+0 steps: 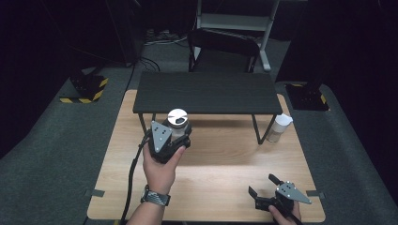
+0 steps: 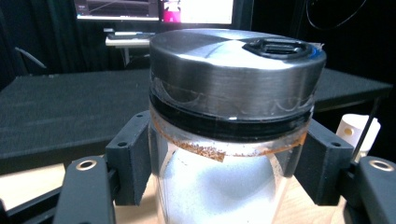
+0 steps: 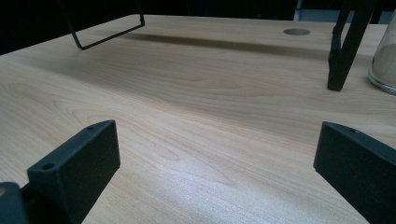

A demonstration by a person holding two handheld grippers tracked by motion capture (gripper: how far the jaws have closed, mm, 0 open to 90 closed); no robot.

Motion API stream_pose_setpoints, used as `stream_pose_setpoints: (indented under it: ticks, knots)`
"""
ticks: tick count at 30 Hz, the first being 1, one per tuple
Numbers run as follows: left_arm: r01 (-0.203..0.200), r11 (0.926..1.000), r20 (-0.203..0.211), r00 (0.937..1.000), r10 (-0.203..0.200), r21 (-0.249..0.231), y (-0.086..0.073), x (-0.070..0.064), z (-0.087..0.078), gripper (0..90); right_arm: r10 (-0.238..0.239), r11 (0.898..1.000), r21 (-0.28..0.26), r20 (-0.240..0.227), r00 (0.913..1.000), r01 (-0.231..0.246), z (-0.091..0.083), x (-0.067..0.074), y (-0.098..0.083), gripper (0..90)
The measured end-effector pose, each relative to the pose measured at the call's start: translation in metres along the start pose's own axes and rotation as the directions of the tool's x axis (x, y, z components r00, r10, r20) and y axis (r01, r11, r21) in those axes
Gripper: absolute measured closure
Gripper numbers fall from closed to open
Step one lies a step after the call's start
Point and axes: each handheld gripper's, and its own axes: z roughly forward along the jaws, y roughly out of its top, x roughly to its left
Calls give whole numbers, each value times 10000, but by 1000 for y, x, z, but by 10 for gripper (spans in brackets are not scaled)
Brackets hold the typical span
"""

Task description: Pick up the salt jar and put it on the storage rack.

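A clear glass jar (image 2: 224,177) with a silver metal lid (image 2: 236,65) and white powder inside sits between the jaws of my left gripper (image 1: 180,136), which is shut on its body just below the lid. In the high view the jar (image 1: 178,119) is held upright above the wooden table (image 1: 220,168), in front of the black shelf (image 1: 206,91). My right gripper (image 1: 264,183) rests low near the table's front right corner, jaws wide open with nothing between them (image 3: 215,163).
A second jar with a white lid (image 1: 279,127) stands by the shelf's right leg (image 1: 256,129); its glass edge (image 3: 385,56) and that leg (image 3: 345,46) appear in the right gripper view. A black chair (image 1: 223,49) stands beyond the table.
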Motion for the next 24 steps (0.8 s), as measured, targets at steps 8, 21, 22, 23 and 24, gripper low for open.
stream_pose_setpoints:
  ticks: [8,21,22,23,24]
  knots:
    - [82,9991,87,9999,-78,-414,12,-2,8,309,105,9999,-42,10,9999,-105,-1,-1,-1,4]
    - [-208,9966,-240,9995,189,-803,36,-5,29,309,157,9999,-57,3,9999,-157,-2,-2,-1,4]
    - [-237,9965,-284,9994,215,-796,37,-6,31,309,157,9999,-63,5,9999,-157,-2,-2,-1,4]
    - [-237,9966,-309,9993,213,-785,38,-6,34,309,157,9999,-61,4,9999,-157,-2,-2,-1,4]
    - [-201,9969,-323,9993,176,-763,39,-5,37,310,148,9999,-70,5,9999,-148,-2,-2,-2,4]
